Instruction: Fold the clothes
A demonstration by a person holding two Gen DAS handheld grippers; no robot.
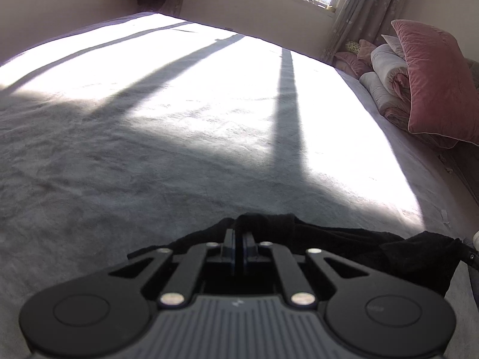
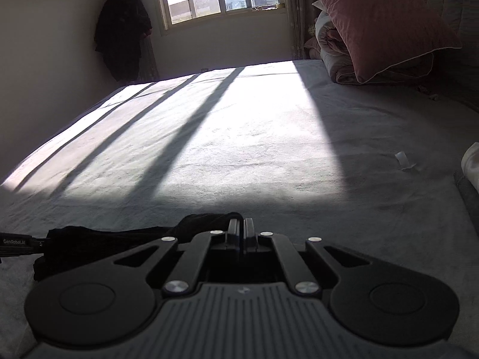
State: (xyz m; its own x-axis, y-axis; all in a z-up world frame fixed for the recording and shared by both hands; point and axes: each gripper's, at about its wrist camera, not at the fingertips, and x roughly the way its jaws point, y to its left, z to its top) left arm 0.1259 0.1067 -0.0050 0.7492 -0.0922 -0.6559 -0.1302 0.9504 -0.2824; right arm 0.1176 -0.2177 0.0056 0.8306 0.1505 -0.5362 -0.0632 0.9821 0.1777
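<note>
Hanging dark coat (image 2: 122, 30), right view only

Left gripper (image 1: 239, 233) angled down, jaws closed, pinching black cloth. Right gripper (image 2: 242, 224) same: angled down, jaws closed on cloth.

We see a matt black cloth garment (image 1: 344, 239), soft and limp, on the bed's (image 1: 149, 149) grey napped fleece cover. The pink pillow (image 1: 434, 74) has a velvety sheen. Both grippers look matt black plastic with shiny metal rivets.
</note>
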